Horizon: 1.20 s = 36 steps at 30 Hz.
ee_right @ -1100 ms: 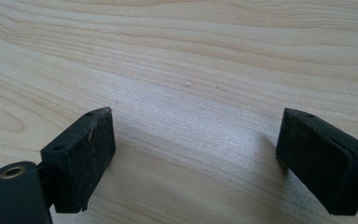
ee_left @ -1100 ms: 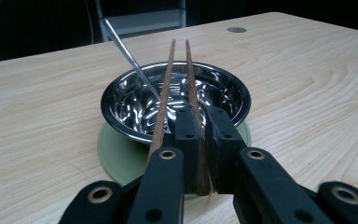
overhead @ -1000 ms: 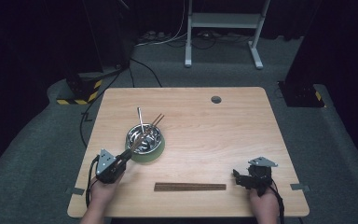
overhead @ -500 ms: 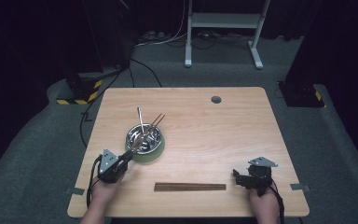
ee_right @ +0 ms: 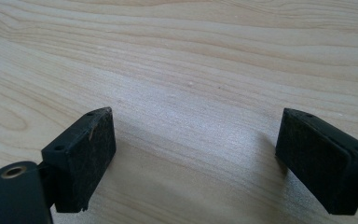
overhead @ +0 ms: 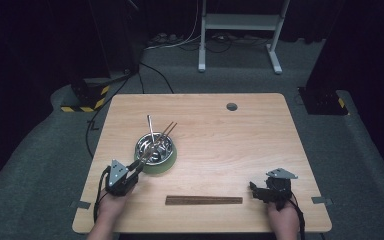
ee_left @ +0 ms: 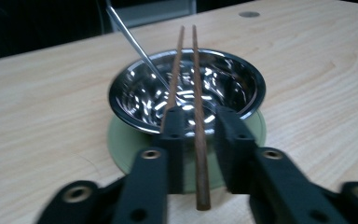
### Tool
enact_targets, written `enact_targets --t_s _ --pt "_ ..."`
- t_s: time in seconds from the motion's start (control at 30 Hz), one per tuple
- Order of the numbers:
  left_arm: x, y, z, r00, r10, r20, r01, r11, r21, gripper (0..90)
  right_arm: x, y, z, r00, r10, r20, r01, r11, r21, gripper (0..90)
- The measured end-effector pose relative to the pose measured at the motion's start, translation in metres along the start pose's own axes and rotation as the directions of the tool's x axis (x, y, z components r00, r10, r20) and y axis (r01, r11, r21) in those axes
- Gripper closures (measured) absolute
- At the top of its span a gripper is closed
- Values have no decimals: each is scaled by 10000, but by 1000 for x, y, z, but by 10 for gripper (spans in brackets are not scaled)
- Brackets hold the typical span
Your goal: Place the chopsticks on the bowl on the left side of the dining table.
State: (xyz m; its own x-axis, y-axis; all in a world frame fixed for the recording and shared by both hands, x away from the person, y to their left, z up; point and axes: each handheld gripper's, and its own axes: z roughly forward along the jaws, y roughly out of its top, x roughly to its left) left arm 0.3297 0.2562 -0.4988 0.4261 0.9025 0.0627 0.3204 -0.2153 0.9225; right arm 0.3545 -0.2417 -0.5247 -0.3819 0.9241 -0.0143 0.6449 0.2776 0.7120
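Loosening since the earlier frame, the left gripper [ee_left: 200, 133] has just been opening its jaws around the chopsticks [ee_left: 193, 88], which lie across the steel bowl [ee_left: 135, 100] at centre frame (placing looks done; withdrawing remains). One stick is between the pads, no longer pinched. At lower right, the right gripper [ee_right: 196, 154] hovers spread wide, empty, above the table [ee_right: 191, 56].

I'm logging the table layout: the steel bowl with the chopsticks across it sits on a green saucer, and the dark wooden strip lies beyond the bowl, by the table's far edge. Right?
Not quite. The steel bowl with the chopsticks across it does sit on the green saucer, but the dark wooden strip lies on the near side, toward the person, between the two hand-held grippers. The high view shows it.
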Motion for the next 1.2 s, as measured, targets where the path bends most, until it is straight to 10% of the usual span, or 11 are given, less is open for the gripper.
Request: enact_targets --t_s 0.17,0.47,1.2 --pt "7 3 -9 9998 -105 -141 98 9987 -500 479 0 0 0 10000 -4 -27 5 10000 36 116" --pt "9 -6 -1 9995 -199 241 190 9993 335 310 0 0 0 10000 -1 -12 1 10000 10 116" --pt "4 -13 6 9990 444 -96 -434 9952 874 637 0 0 -1 10000 -25 -90 26 9999 126 116"
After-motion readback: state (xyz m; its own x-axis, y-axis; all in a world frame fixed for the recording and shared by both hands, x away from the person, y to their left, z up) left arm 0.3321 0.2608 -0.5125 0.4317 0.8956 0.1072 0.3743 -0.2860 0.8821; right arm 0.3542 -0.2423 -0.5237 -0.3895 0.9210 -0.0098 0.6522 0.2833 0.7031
